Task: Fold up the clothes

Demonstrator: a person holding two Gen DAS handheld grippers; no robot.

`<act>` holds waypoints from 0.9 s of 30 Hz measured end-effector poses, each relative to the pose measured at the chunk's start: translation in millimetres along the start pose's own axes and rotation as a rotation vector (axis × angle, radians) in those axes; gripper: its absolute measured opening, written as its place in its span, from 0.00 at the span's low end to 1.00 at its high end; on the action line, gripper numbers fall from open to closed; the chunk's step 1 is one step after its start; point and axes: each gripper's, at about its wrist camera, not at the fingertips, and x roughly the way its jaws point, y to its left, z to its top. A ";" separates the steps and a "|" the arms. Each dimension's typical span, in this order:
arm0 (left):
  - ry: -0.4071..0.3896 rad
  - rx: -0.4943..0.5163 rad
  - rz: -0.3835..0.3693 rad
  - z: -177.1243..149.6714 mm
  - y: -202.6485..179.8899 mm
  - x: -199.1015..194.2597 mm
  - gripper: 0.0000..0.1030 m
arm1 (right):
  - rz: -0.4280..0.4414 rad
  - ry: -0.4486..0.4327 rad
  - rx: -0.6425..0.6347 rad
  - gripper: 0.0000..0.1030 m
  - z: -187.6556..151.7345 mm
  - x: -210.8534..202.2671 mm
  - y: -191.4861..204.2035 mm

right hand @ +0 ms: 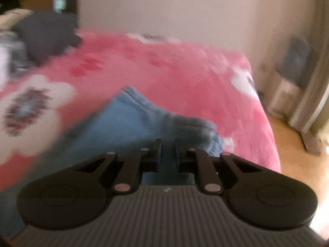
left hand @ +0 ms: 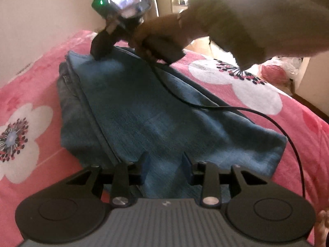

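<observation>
Two hand-held grippers: left [left hand: 164, 164] jaws apart over the jeans, gripping nothing; right [right hand: 166, 152] narrowly parted, empty.
Jeans [left hand: 144, 107]: folded on the pink floral bed [left hand: 267, 107].
Obstruction: black cable [left hand: 267, 115] crosses the denim.
Unclear: right view blurred.

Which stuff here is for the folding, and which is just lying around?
For the folding:
jeans
left hand-held gripper
right hand-held gripper

Just lying around:
pink flowered blanket under the jeans
dark pillow
plastic bag
</observation>
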 end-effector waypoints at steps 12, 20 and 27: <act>0.015 -0.074 -0.020 -2.5 -2.1 -7.5 0.42 | 0.087 -0.045 0.026 0.13 22.4 -15.7 11.8; 0.018 -0.047 -0.024 -6.1 -7.4 -15.1 0.49 | 0.027 -0.008 0.022 0.18 24.2 -6.7 13.8; -0.009 -0.018 -0.034 -15.0 -10.0 -21.5 0.50 | 0.077 -0.120 0.237 0.23 11.7 -135.5 -38.5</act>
